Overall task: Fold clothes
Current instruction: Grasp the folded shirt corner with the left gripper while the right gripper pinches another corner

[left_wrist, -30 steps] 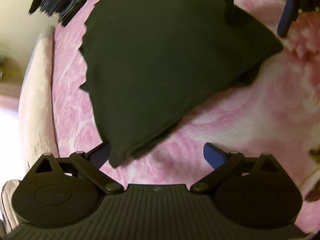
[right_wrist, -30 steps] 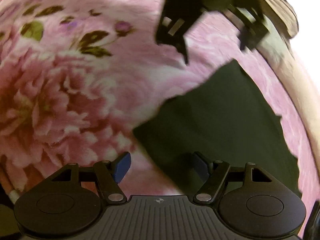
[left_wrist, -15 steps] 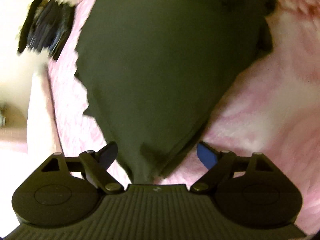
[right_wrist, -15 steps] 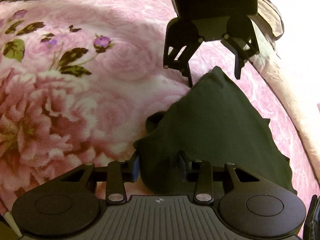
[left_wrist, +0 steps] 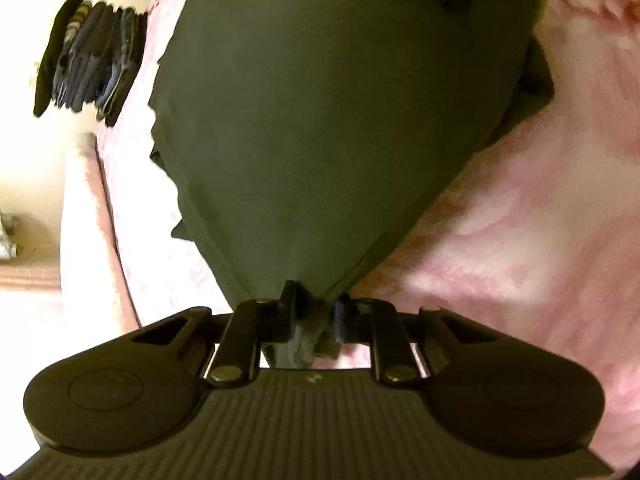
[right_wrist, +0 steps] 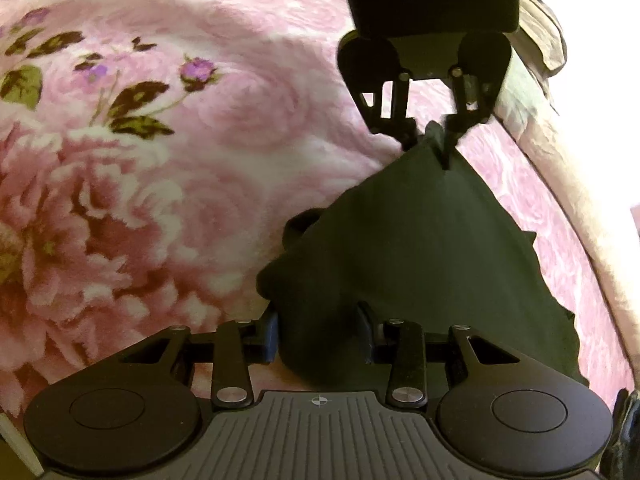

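Pink flowered bed carries dark garment | my left tool pinches its far corner | my right tool brackets near corner, half spread, grip unclear | cloth stretches between both.

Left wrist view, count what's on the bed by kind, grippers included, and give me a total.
Dark garment: 1
Clothes stack: 1
Grippers: 1 in clear view, the left gripper, shut on the garment's corner
Pink blanket: 1
Total: 4
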The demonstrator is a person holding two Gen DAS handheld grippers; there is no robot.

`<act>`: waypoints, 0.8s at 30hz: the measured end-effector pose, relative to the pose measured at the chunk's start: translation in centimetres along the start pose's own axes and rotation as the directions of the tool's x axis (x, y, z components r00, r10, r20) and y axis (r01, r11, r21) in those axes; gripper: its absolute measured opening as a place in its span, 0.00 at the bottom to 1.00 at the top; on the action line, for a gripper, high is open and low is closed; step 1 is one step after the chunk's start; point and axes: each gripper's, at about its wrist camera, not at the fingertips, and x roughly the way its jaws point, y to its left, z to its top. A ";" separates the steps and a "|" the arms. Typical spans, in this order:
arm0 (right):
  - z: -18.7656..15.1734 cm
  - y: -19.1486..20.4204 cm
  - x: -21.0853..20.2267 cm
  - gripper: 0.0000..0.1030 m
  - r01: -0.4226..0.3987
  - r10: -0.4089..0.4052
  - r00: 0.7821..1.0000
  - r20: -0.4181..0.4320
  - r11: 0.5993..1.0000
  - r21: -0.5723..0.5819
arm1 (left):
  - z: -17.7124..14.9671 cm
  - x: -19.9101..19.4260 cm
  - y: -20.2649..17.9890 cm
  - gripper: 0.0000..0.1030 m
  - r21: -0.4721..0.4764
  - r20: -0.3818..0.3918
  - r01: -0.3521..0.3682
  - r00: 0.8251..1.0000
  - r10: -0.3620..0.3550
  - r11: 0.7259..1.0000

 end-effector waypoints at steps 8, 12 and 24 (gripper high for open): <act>0.5 -4.7 -5.3 0.05 0.048 -0.064 0.994 0.092 0.985 0.165 | 1.8 -2.5 6.8 0.11 -0.082 0.019 -0.101 0.994 0.103 0.992; -0.8 -8.9 -8.6 0.05 0.077 -0.124 0.982 0.142 0.950 0.303 | 4.4 -2.6 12.8 0.10 -0.098 0.042 -0.163 0.985 0.168 0.982; -18.3 -27.8 -12.4 0.05 -0.087 -0.104 0.982 0.156 0.483 0.871 | 16.0 7.1 28.8 0.00 -0.173 0.029 -0.048 0.998 0.054 0.984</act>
